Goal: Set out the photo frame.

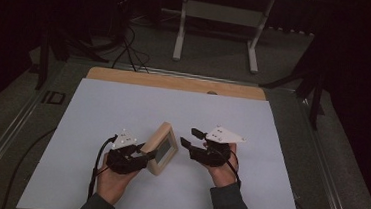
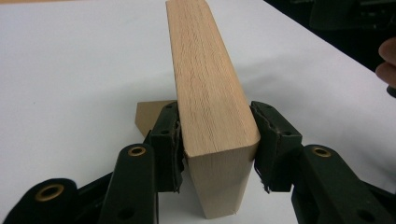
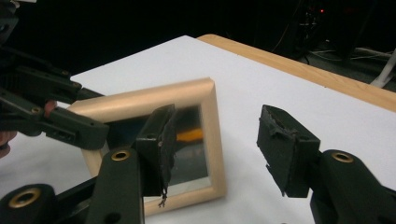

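Two tongs working — left tongs [image 2: 217, 144] clamping the wooden picture frame [image 1: 161, 148] edge on the counter [image 1: 123, 109], right tongs [image 3: 219, 149] gaping empty — frame risking tipping over if the pinch slips.

White table [image 1: 123, 109] with wooden far edge; metal stand legs [image 1: 180, 34] behind on floor

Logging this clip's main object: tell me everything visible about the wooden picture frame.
The wooden picture frame is light, pale-grained wood with rounded corners around a dark reflective pane. It stands tilted on the white table, with a wooden prop behind it. The left gripper clamps its edge, both pads pressing its sides. The right gripper is open beside it, not touching.
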Available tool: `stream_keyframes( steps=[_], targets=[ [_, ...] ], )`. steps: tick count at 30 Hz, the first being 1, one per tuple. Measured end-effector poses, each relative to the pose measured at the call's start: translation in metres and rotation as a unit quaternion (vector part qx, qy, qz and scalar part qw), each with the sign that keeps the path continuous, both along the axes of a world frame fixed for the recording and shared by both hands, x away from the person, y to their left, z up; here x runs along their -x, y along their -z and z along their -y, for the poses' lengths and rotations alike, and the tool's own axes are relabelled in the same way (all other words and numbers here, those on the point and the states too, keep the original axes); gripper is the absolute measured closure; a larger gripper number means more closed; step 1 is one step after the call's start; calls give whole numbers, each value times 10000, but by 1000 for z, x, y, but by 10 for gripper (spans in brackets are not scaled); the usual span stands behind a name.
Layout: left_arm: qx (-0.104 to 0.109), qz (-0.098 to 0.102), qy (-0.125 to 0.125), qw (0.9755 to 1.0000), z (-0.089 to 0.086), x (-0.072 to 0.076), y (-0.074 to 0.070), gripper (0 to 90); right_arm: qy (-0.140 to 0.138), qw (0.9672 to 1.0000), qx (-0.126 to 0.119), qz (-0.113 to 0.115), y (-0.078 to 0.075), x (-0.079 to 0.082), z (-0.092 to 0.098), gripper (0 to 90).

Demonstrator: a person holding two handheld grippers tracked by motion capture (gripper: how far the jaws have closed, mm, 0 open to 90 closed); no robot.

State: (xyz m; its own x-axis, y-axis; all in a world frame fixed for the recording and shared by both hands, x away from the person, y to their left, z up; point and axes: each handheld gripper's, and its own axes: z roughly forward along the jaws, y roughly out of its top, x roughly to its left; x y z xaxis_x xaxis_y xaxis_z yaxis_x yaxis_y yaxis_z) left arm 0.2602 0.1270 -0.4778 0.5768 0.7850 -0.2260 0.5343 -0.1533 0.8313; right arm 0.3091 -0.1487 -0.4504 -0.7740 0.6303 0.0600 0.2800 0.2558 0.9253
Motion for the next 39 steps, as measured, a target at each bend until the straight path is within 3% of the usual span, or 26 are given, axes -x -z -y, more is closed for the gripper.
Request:
stream_keyframes(
  steps=[6, 9, 15, 21, 25, 27, 34, 39],
  targets=[
    [-62, 104, 57, 9999, 4, 3, 0, 579, 54, 10000, -46, 44, -3, 0, 3, 467],
    [-65, 147, 203, 9997, 7, 5, 0, 601, 80, 9999, -69, 74, -5, 0, 5, 469],
    [-234, 334, 315, 9987, 15, 10, 0, 604, 128, 9998, -93, 101, -6, 0, 7, 493],
    [-414, 557, 433, 9966, 22, 15, 1, 604, 281, 9995, -58, 151, -6, 1, 5, 651],
    [-463, 665, 526, 9953, 26, 18, 2, 605, 311, 9990, 45, 327, -7, 4, 2, 830],
    [-468, 690, 631, 9945, 28, 19, 2, 604, 278, 9988, 116, 380, -6, 5, 1, 878],
    [-528, 847, 984, 9901, 38, 25, 3, 604, 175, 9983, 330, 455, -3, 7, -6, 895],
    [-522, 854, 997, 9900, 38, 25, 4, 604, 228, 9983, 379, 369, 4, 4, -7, 895]
  ],
)
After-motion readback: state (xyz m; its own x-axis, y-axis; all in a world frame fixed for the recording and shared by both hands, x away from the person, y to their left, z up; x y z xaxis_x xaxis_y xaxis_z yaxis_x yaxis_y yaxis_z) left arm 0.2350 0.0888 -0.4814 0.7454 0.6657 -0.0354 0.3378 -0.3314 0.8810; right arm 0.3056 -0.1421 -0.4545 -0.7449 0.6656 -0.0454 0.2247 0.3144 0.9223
